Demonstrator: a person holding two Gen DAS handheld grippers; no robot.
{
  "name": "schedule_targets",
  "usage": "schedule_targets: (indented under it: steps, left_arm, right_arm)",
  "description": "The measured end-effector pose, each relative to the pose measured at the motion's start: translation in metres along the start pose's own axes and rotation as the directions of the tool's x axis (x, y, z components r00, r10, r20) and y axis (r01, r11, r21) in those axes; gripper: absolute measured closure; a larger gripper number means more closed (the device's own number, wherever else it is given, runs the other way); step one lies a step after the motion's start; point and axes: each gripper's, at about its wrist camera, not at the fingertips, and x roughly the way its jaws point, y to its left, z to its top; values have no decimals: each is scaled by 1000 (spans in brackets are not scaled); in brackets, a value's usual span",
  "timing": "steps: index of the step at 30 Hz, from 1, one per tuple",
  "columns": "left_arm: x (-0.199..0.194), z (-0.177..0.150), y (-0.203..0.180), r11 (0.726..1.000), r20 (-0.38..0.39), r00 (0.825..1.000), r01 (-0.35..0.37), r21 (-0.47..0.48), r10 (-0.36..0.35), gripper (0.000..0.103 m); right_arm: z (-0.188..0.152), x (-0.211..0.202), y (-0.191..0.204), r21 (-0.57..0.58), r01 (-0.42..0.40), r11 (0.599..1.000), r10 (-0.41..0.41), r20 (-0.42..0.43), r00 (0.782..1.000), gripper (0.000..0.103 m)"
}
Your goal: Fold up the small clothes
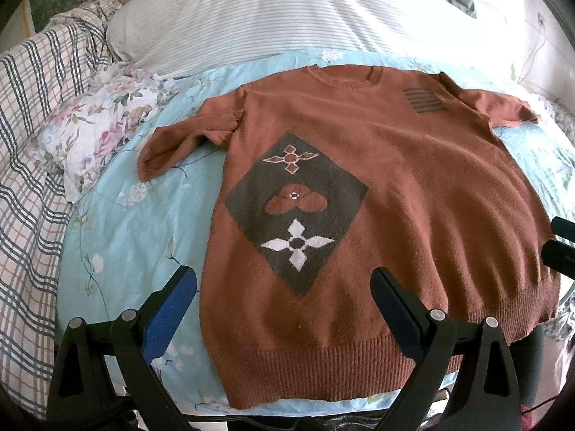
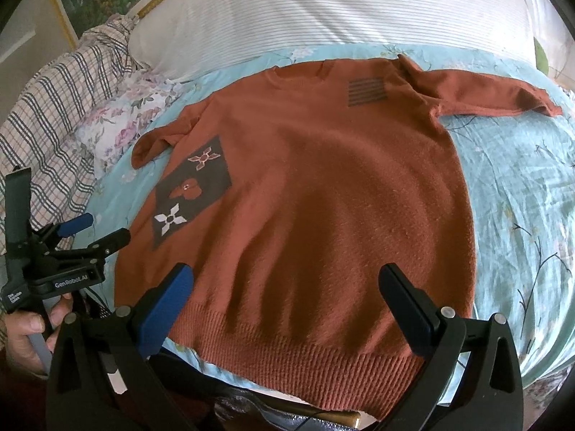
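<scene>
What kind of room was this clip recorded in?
Most likely a bedroom: the orange sweater lies flat on a bed's light-blue floral sheet, with a striped white pillow and a plaid blanket beside it.

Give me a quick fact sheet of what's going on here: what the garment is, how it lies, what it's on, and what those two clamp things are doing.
garment: rust-orange sweater with a dark diamond patch
lie: spread flat, front up, unfolded, sleeves out to the sides
surface: light blue floral bedsheet
behind it: white striped pillow
left gripper: open, above the hem's left corner, holding nothing
right gripper: open, above the hem, holding nothing
folding: not begun
</scene>
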Motion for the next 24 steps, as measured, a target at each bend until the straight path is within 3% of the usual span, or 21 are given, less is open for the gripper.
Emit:
schedule_targets:
  steps: [5, 10, 18, 24]
  left_arm:
    - [5, 6, -2, 1000, -6, 1000, 7, 2, -7, 5]
    - [16, 18, -6, 1000, 1, 1000, 13, 7, -13, 5]
    - [43, 42, -16, 999, -15, 999, 35, 13, -34, 5]
    - [69, 56, -28, 998, -52, 997, 58, 11, -57, 5]
  right_arm:
    - [7, -1, -16, 32, -10, 999, 9, 20, 1000, 0]
    - [21, 0, -60, 125, -11, 992, 5, 46, 999, 0]
    - [71, -5, -185, 337, 45, 940, -93, 128, 987, 21]
    - [126, -17, -310, 510, 124, 851, -256, 197, 946, 24]
